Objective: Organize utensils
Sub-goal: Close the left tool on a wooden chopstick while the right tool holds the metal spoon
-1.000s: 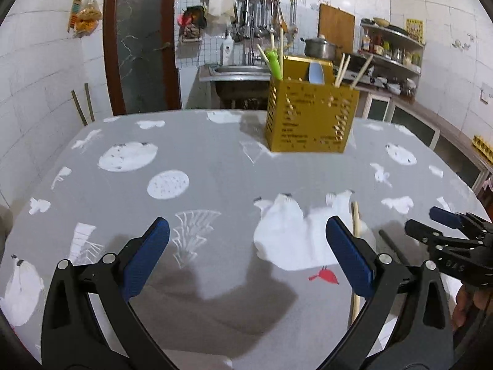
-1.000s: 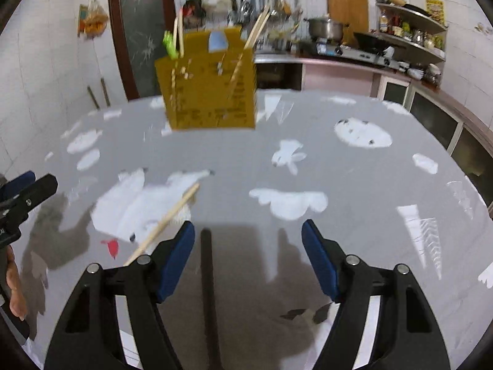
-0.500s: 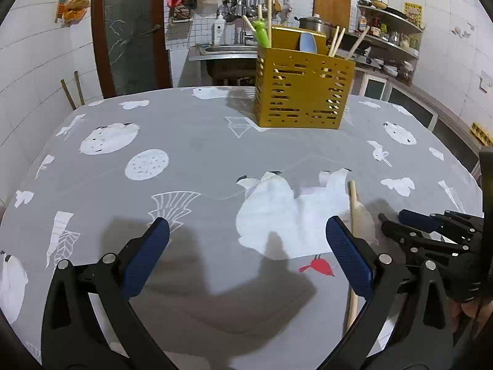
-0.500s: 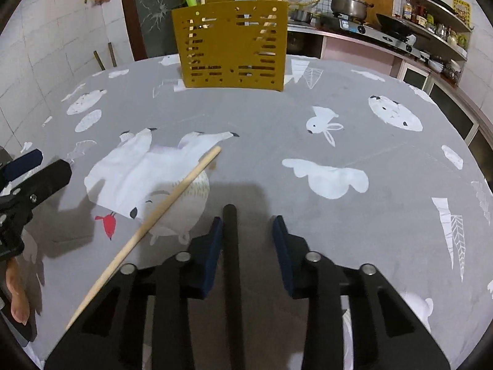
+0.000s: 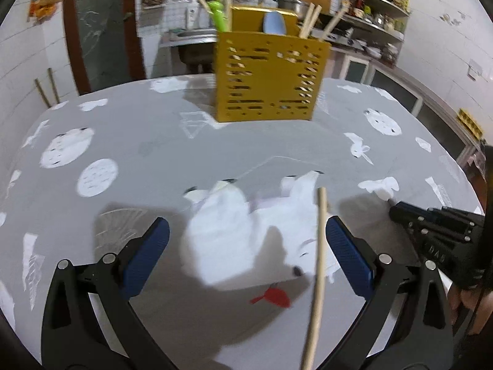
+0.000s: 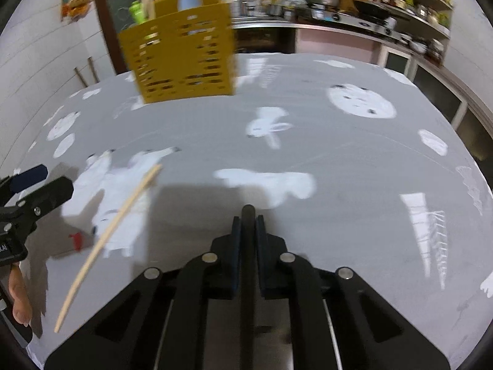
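My right gripper [image 6: 248, 220] has its jaws closing, and the blue pads press on a thin black chopstick [image 6: 248, 211] that points forward between them. A pale wooden chopstick [image 5: 319, 246] lies on the grey patterned tablecloth [image 5: 148, 141]. My left gripper [image 5: 246, 228] stands open over it, with the stick just inside its right finger and untouched. A yellow slotted utensil holder [image 5: 268, 83] stands at the far side with chopsticks, a green utensil and a blue spoon in it. In the right wrist view the wooden chopstick [image 6: 123, 212] lies between the two grippers.
The right gripper [image 5: 400, 212] shows at the right edge of the left wrist view, with a hand behind it. The left gripper [image 6: 52, 178] shows at the left edge of the right wrist view. Beyond the table are a sink, a stove counter and shelves.
The right gripper's jaws have closed from wide apart onto the black chopstick. The left gripper has moved forward and right, so the wooden chopstick now lies between its fingers.
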`<state>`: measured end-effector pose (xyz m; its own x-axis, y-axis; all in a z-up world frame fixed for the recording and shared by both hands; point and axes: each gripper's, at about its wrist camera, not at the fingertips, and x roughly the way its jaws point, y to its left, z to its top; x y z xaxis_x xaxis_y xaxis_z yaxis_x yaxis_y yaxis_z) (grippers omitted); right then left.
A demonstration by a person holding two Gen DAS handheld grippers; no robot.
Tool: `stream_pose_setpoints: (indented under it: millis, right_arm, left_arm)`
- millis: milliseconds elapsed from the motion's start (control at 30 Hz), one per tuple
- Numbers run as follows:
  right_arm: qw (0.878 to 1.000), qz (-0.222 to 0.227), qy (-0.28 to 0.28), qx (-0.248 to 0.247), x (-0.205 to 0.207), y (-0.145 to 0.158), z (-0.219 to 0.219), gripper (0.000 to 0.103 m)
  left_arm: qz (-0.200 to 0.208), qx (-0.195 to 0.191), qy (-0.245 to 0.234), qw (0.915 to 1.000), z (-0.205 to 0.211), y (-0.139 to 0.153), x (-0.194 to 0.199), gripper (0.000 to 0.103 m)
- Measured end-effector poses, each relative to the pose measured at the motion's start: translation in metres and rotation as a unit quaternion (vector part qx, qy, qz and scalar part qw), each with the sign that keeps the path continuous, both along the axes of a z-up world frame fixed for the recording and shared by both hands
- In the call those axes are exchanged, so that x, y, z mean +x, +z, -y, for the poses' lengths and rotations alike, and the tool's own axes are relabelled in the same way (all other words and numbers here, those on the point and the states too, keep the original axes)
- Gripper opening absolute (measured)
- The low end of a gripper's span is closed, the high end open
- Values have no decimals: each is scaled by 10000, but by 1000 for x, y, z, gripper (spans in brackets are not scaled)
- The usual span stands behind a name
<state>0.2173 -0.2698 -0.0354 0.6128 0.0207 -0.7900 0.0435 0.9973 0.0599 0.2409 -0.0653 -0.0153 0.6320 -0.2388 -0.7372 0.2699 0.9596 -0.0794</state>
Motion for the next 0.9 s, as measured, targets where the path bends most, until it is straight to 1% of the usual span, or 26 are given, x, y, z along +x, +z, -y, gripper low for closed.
stream_pose_setpoints:
  millis: [167,267,367,433,467,533,567,600,633,767,867,900]
  right_arm:
    - [9997,7,-224,-24,0,1,24,10]
    - [9996,-20,-292,45,0,0,33,10]
    - [9995,-6,-308,70,-2,0,36,10]
    - [9994,5,-320,98,-2,0,37,10]
    - [9994,9,-319,103,-2,0,37,10]
    - [9995,23,-308,113,-2,0,37,10]
    - [9995,32,-303,115,-2,1,36,10]
    - [9995,30,-285,123,-1,0,35,10]
    - [9996,36,-264,136,-1,1,34,10]
    - [9997,-11,-206,128,1,-1,30,10]
    - [9997,-99,-204,125,5,-5,30,10]
    - [9996,-130,-202,136,6,-6,30,10]
  left_arm:
    - [-155,87,-293,9994,25,-6,12,97]
    - [-258,92,-414,9988,38,-11,19,92]
    - [-310,250,-504,9979,50,-15,25,84]
    - [-373,356,-635,9966,60,-17,29,73]
    - [-399,414,-690,9960,63,-19,31,70]
    - [-438,521,-747,9949,70,-22,33,56]
    - [-493,550,-793,9941,72,-24,34,53]
    - [-569,560,-857,9931,76,-26,35,47]
    - [-600,569,-878,9927,78,-28,36,44]
    - [-574,629,-872,9925,83,-31,39,43]
    - [-575,634,-874,9925,83,-32,42,35]
    - [-564,648,-877,9924,84,-32,42,30]
